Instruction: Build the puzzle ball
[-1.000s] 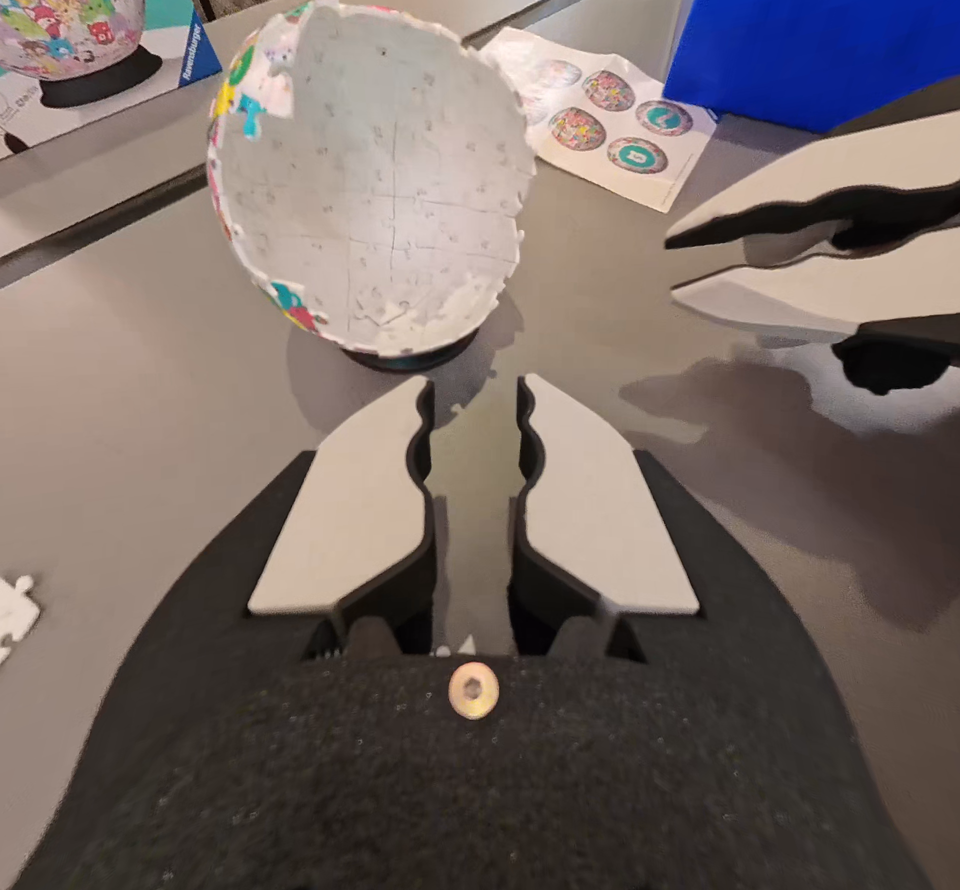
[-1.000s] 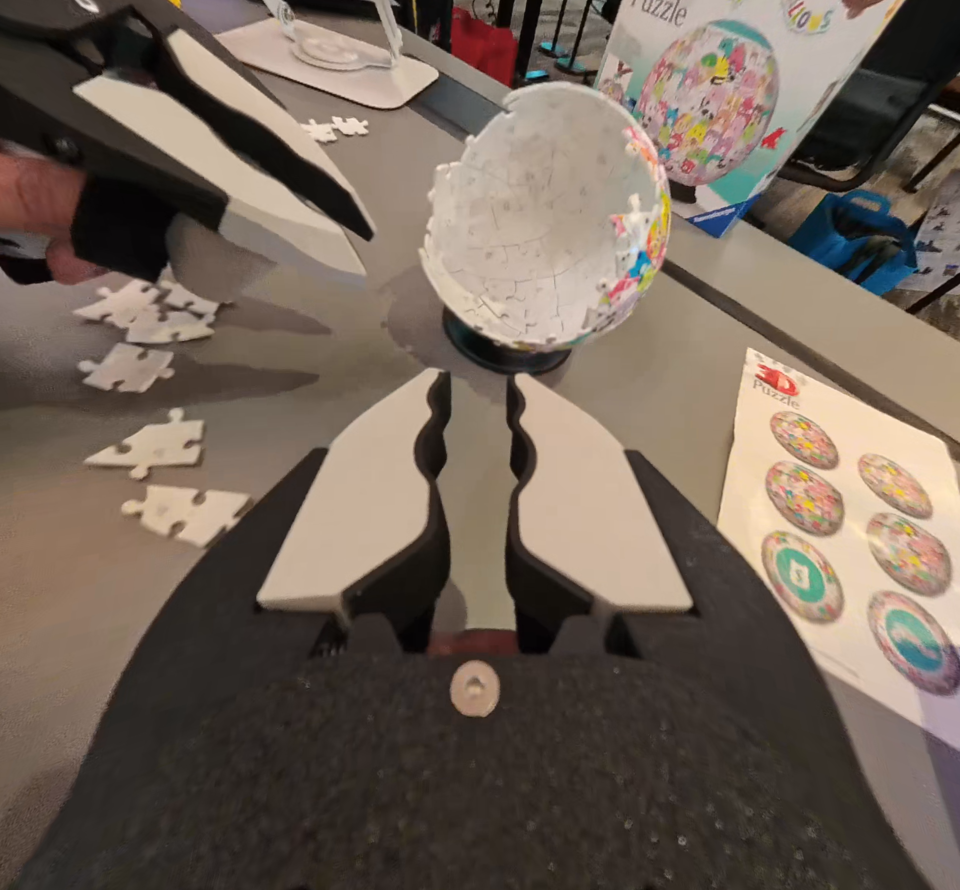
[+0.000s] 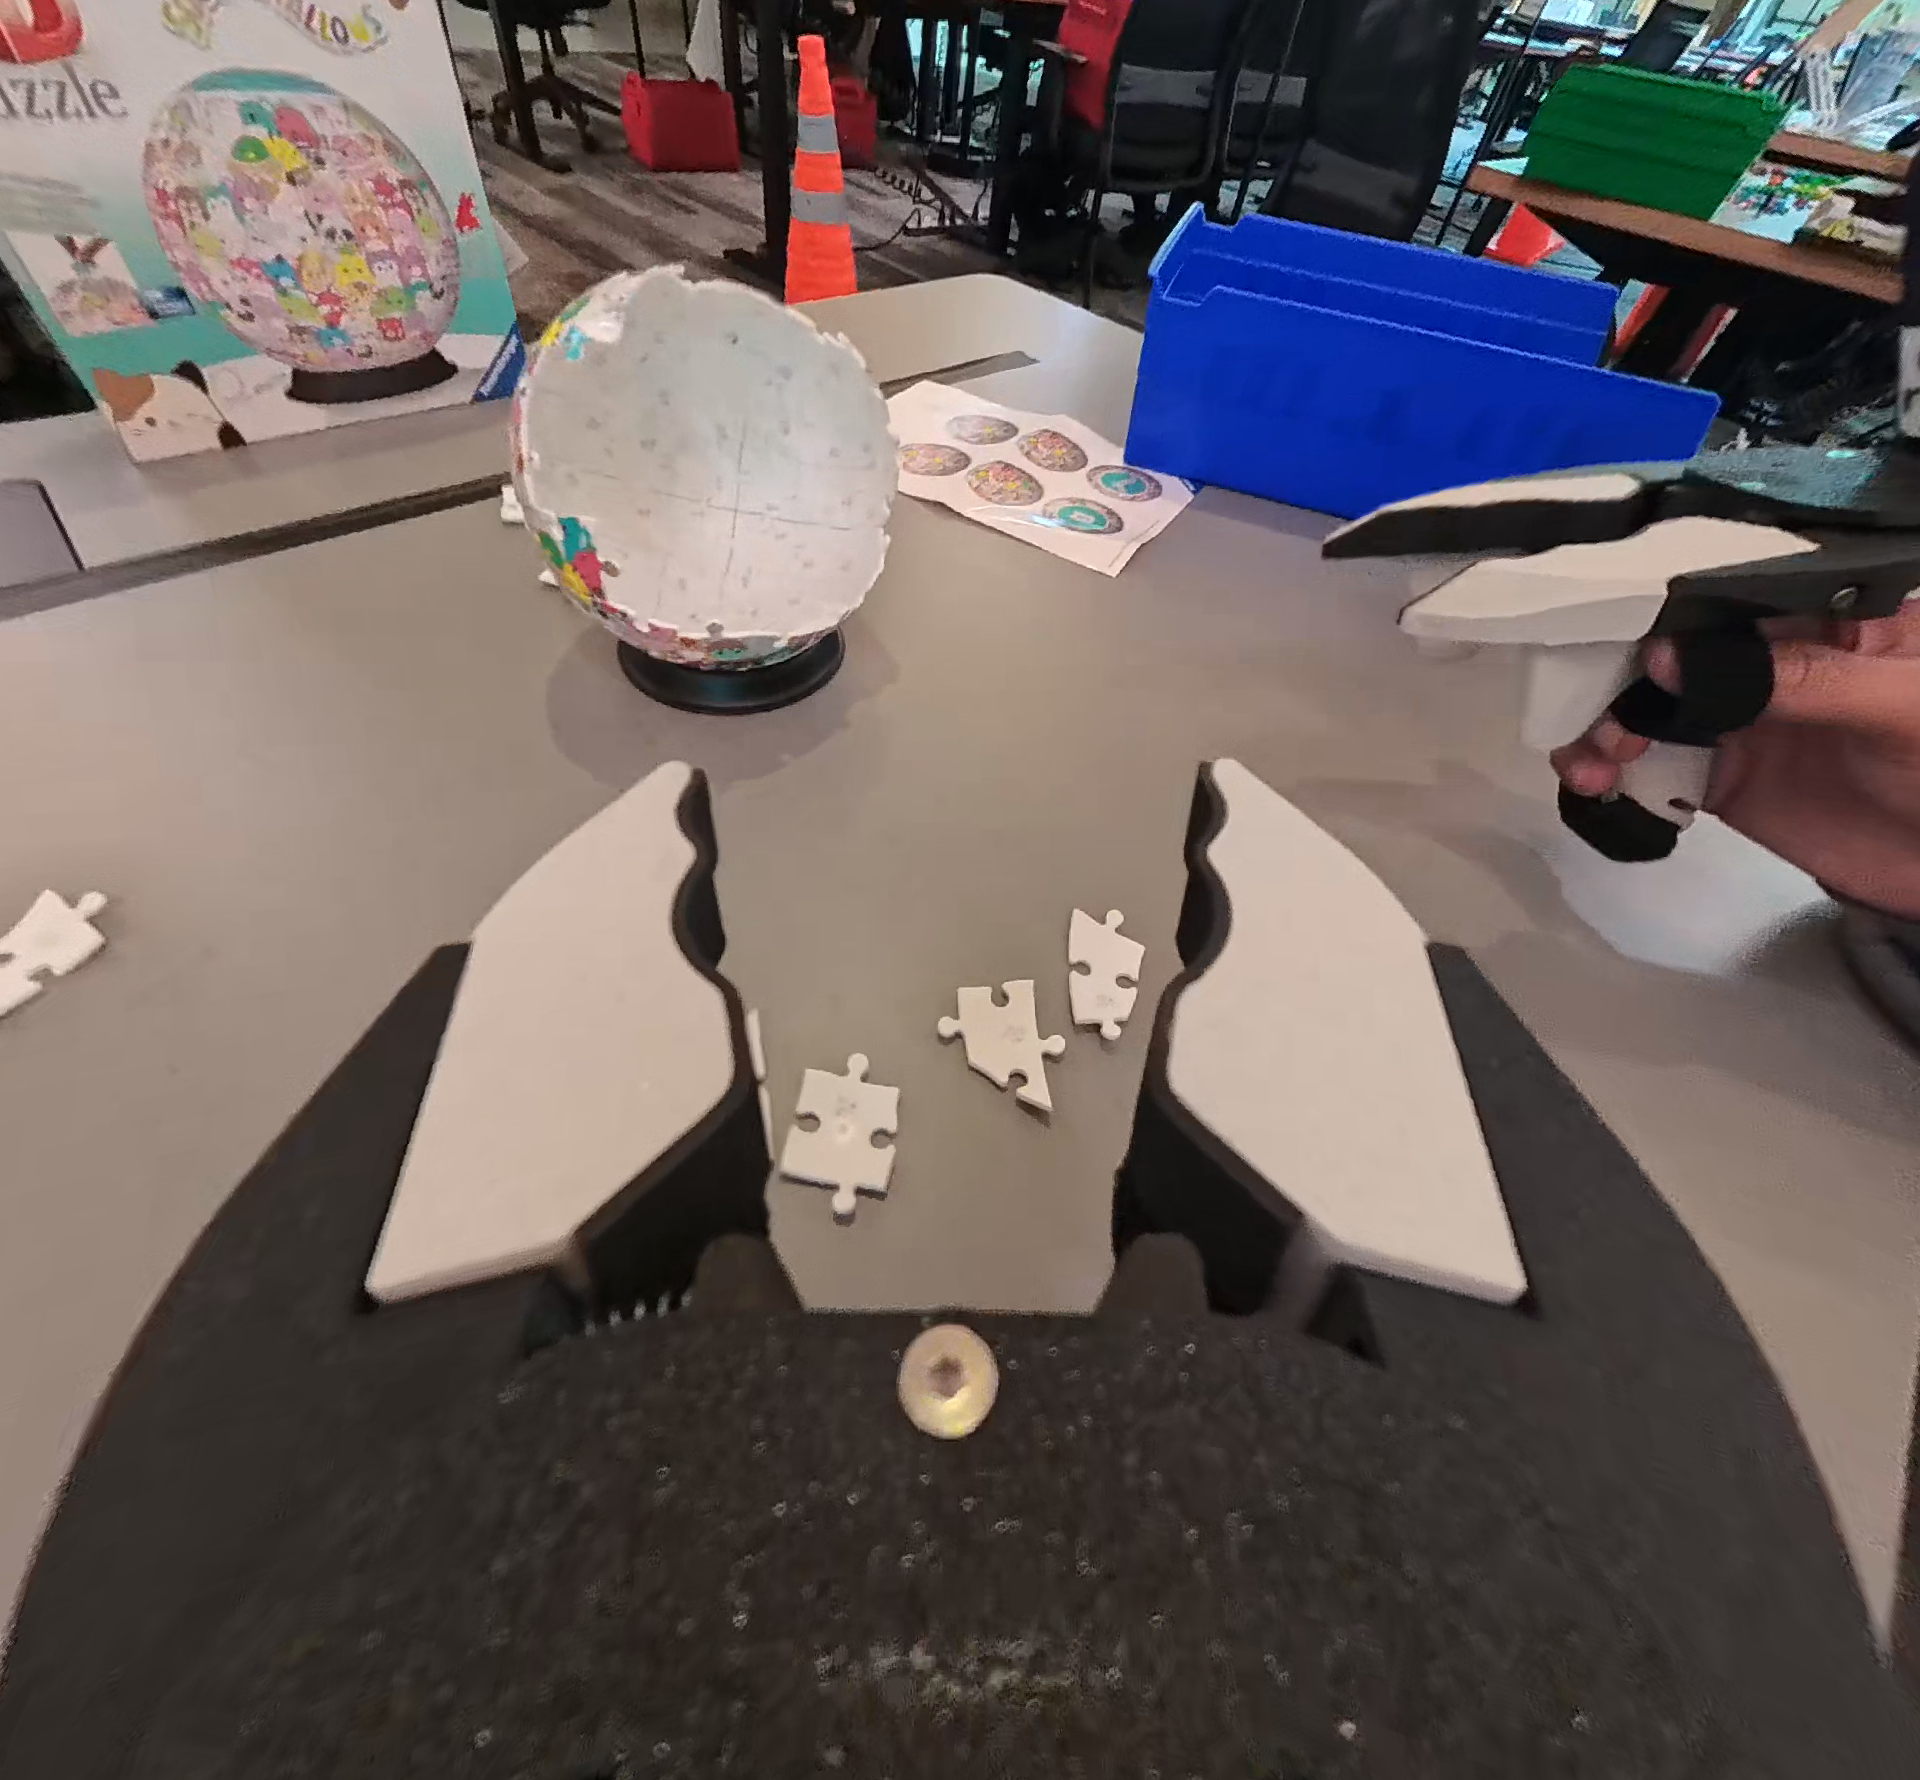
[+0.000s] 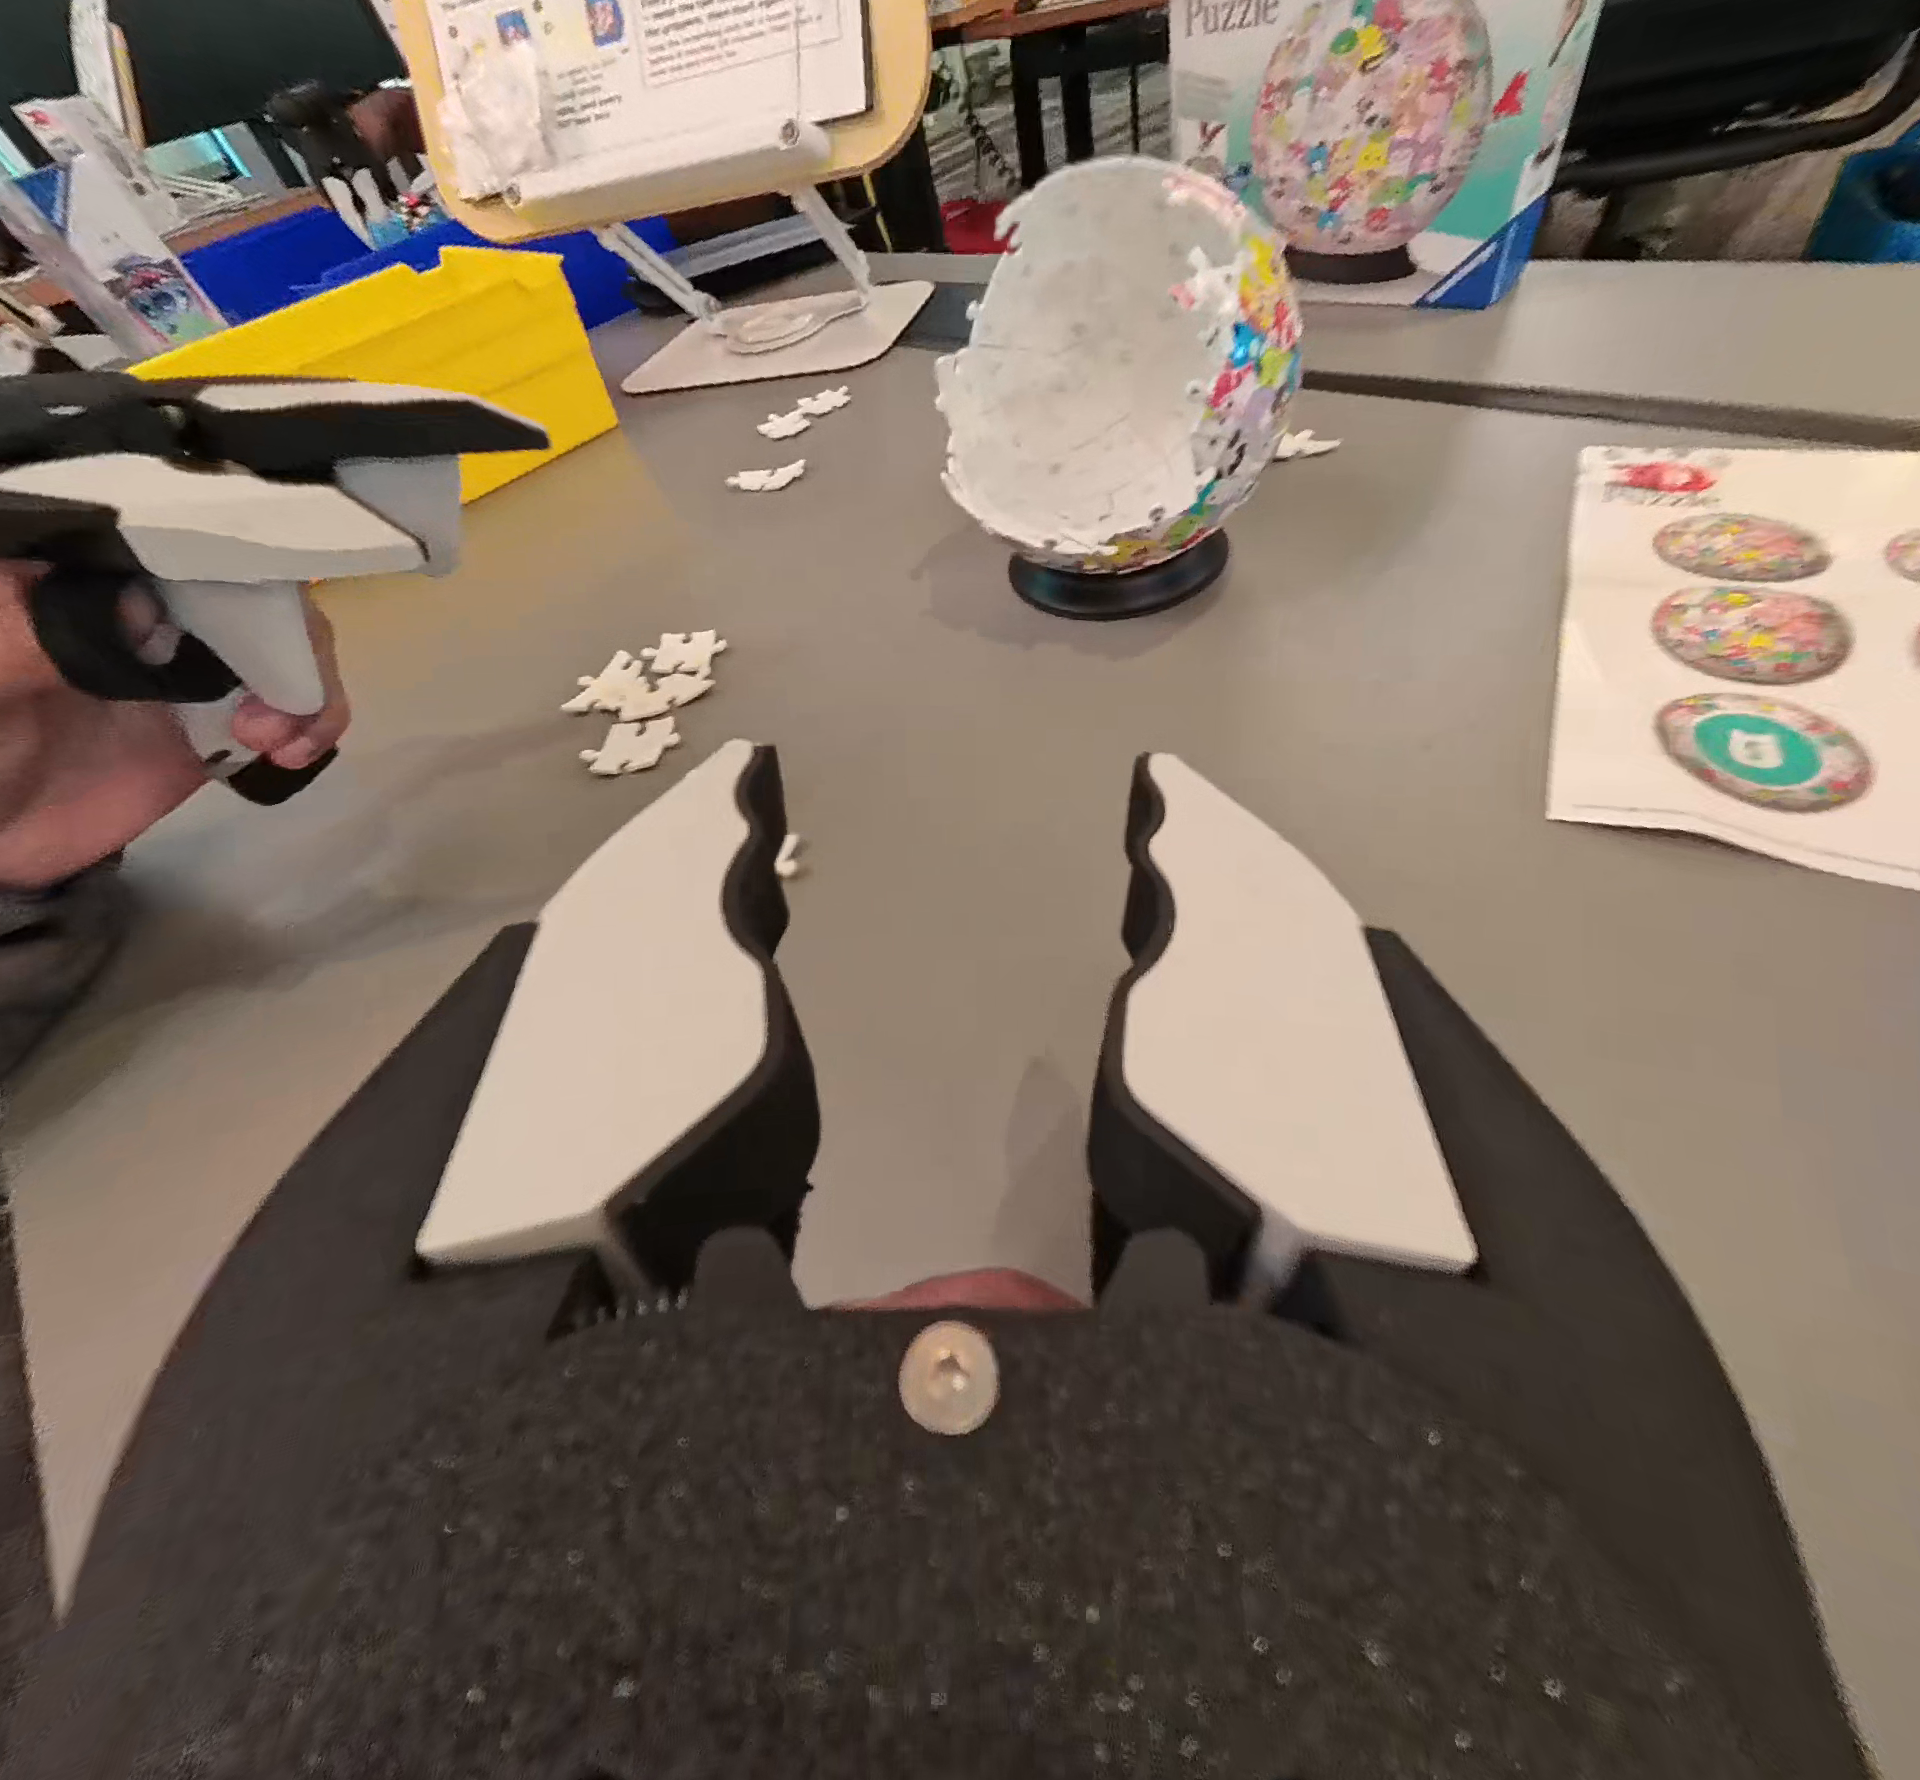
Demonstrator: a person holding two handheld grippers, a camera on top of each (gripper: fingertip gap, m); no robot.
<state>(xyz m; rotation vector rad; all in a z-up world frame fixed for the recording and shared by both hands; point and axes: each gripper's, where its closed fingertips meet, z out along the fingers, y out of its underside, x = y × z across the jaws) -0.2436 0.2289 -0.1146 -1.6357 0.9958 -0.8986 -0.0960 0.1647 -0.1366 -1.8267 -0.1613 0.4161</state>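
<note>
The half-built puzzle ball (image 3: pixel 717 494), a white-lined shell of joined pieces with a colourful outer skin, sat on one round black stand (image 3: pixel 729 672) near the middle of the grey table (image 3: pixel 312 774), its open side turned toward both grippers.

The left gripper (image 3: pixel 951 795) hung over the near part of the table with its two grey-and-black fingers spread wide and nothing between them. Framed in that gap, three loose white puzzle pieces (image 3: pixel 1003 1039) lay flat and apart from one another, and the edge of what may have been a fourth showed at the left finger's inner side. One more white piece (image 3: pixel 47 941) lay off to the far left.

The right gripper (image 4: pixel 951 785) was likewise wide open and empty, over bare table, well short of the ball. From its view a cluster of about five white pieces (image 4: pixel 644 686) lay to the left, and three more farther back.

One printed puzzle box (image 3: pixel 239 172) stood behind the ball, one instruction sheet (image 3: pixel 1039 473) with round pictures lay to its right, and one blue plastic bin (image 3: pixel 1392 380) stood beyond that. One yellow bin (image 4: pixel 436 359) stood at the far left.
</note>
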